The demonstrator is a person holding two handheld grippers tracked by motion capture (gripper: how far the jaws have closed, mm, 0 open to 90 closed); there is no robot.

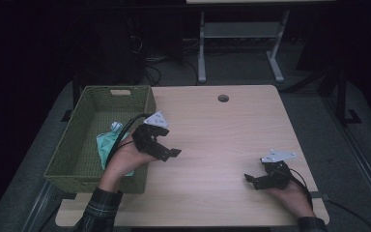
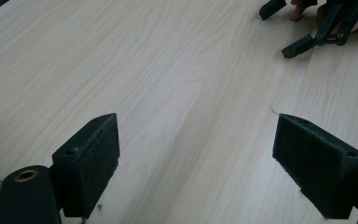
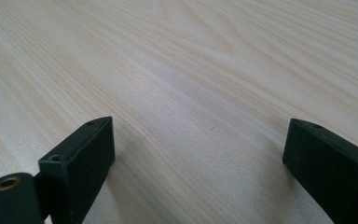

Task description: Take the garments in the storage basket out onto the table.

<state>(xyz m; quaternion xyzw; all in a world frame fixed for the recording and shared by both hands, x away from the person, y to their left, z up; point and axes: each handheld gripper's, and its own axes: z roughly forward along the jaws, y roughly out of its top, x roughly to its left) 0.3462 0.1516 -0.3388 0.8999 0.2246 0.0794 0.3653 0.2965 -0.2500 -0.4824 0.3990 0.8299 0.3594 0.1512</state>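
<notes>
High view counts come out simply: one green woven basket (image 1: 79,145), one pale teal pouch (image 1: 107,144) lying in it, one wooden bench (image 1: 222,140) with one round hole (image 1: 223,98) near its far edge, and two tongs. The left tongs (image 1: 166,153) sit just beside the basket's right wall, over bare wood, with the hand's wrist crossing the basket's near right corner. The right tongs (image 1: 252,180) lie well apart from the basket, toward the bench's near right corner.

The pouch lies inside the basket against its right wall, just behind the left hand and partly covered by it; it looks like a soft pack with a white cap, though the dim light makes that uncertain. Neither pair touches it.

Left gripper view adds what the overhead picture cannot: the left tongs (image 2: 196,158) stand wide apart with plain wood grain between them, and the right tongs (image 2: 284,28) appear farther off, also spread. Right gripper view shows the right tongs (image 3: 198,163) wide apart too, gripping nothing, above bare bench.
</notes>
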